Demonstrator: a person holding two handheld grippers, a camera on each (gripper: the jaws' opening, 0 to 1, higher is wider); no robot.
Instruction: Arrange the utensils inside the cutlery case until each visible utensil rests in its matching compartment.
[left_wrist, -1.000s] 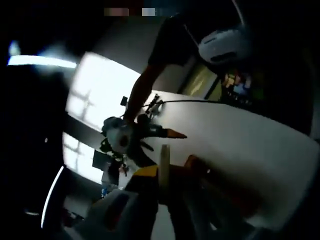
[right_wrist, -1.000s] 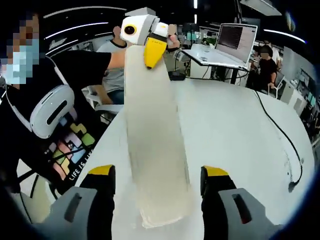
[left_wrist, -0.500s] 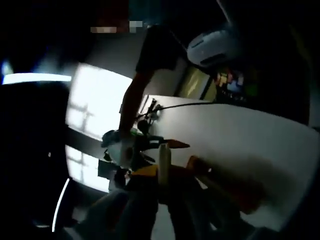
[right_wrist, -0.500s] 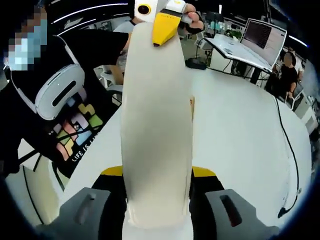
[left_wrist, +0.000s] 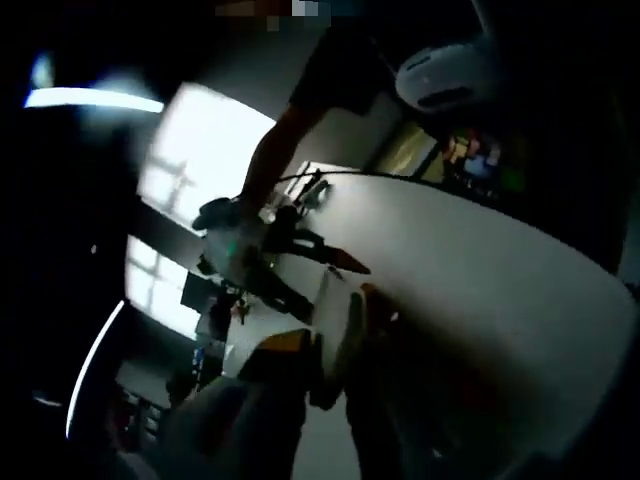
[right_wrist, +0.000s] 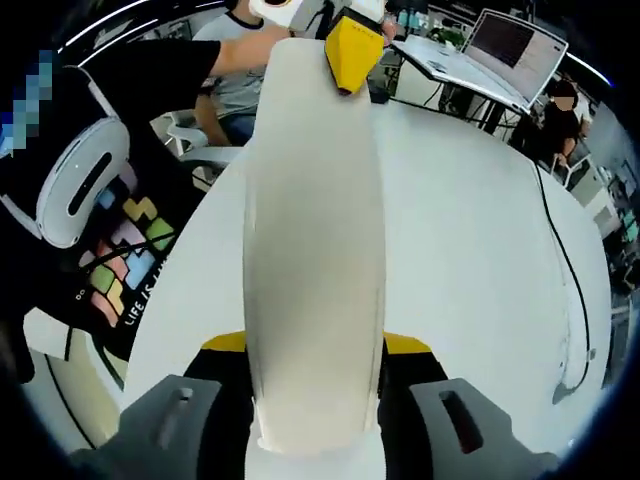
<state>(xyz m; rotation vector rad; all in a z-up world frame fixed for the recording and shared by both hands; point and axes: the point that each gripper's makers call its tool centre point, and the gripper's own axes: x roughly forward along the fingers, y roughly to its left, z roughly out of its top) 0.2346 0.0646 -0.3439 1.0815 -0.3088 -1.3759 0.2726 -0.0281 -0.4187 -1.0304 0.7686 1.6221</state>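
A long cream cutlery case (right_wrist: 315, 220) runs up the middle of the right gripper view, its plain smooth side facing the camera, so its compartments are hidden. My right gripper (right_wrist: 315, 345) is shut on its near end, yellow pads pressed on both sides. The left gripper (right_wrist: 350, 45) holds the far end at the top, a yellow jaw lying over the case. The left gripper view is dark: my left gripper (left_wrist: 325, 350) pinches the case's (left_wrist: 335, 305) thin edge, and the right gripper (left_wrist: 290, 245) sits beyond it on a person's arm.
The case hangs above a white round table (right_wrist: 470, 230). A black cable (right_wrist: 562, 250) trails along its right side. An open laptop (right_wrist: 500, 45) stands on a desk behind. A person in a black shirt with a white headset (right_wrist: 80, 180) is close on the left.
A second ago my right jaws stood open around the case's near end; they have since shut on it. The case now stands closer to the right camera, and both views have shifted slightly.
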